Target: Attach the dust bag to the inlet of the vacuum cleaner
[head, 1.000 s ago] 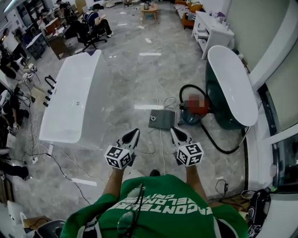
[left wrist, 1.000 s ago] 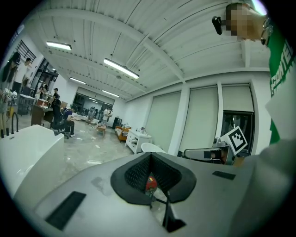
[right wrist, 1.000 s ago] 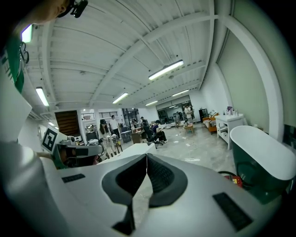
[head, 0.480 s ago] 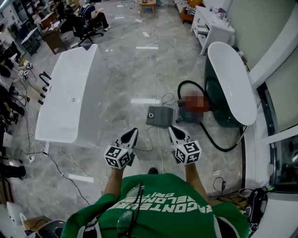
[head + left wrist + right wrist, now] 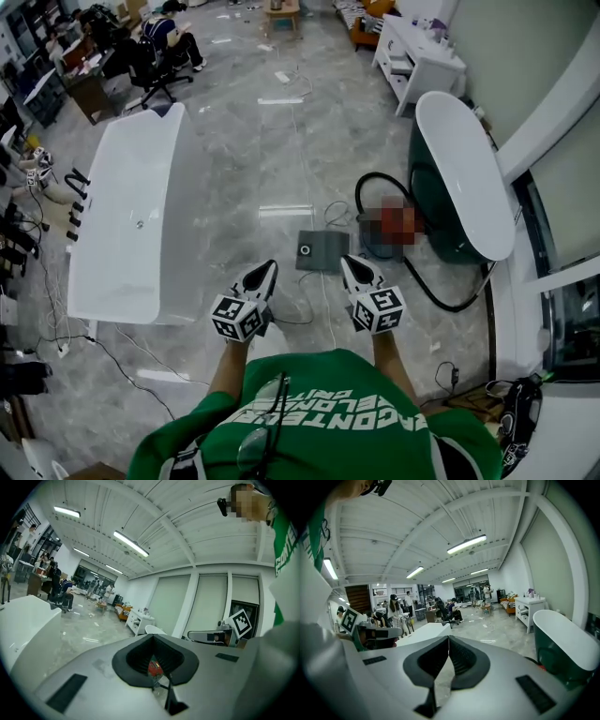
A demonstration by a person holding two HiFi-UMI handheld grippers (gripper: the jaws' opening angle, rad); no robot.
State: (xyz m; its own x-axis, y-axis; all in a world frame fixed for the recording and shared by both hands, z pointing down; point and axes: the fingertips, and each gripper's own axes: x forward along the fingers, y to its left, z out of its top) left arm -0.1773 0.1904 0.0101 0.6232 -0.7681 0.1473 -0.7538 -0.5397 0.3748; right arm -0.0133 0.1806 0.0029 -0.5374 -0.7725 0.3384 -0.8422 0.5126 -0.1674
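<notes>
The person is standing over the marble floor (image 5: 246,159), holding both grippers out in front; the left gripper (image 5: 263,272) and the right gripper (image 5: 351,265) are each keeping their jaws pressed together on nothing. The dust bag (image 5: 322,250), a flat grey square with a ringed hole, is lying on the floor just ahead, near the vacuum cleaner (image 5: 378,246); the red speck showing through the left gripper's jaws is probably that cleaner. Two things could be going wrong from here. Closed jaws reaching the flat bag would be pushing it across the slick floor rather than lifting it; and the inlet is not showing, so lining up the ring is looking like guesswork.
</notes>
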